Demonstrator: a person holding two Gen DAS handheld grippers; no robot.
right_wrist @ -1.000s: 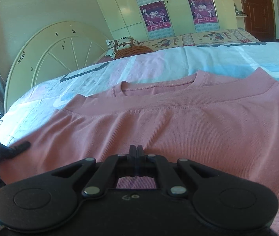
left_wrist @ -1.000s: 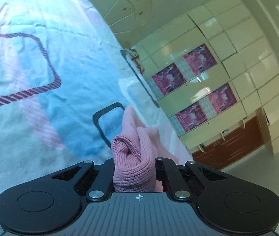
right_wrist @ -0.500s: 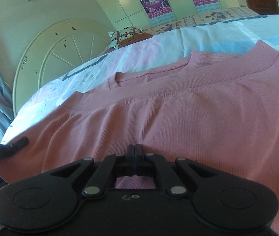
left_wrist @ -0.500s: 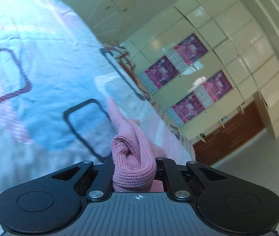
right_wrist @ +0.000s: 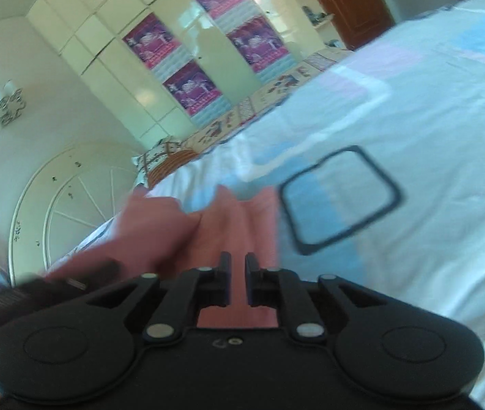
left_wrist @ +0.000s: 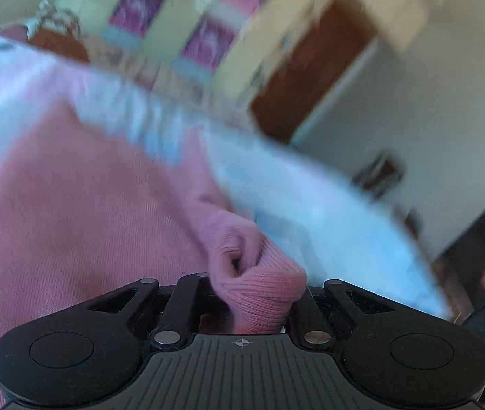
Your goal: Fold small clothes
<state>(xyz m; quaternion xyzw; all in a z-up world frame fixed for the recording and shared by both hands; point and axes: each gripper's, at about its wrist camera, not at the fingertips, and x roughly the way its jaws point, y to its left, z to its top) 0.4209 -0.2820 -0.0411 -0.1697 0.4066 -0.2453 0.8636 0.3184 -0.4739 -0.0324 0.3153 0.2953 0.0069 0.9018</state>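
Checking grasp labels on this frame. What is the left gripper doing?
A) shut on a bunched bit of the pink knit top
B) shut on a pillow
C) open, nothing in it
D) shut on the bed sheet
A: in the left wrist view a wad of the pink knit top is bunched between the fingers of the left gripper, with the rest of the garment trailing away over the bed sheet.

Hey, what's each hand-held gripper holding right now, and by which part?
The left hand-held gripper pinches a bunched knit edge of the pink sweater. The right hand-held gripper holds nothing, fingers slightly apart.
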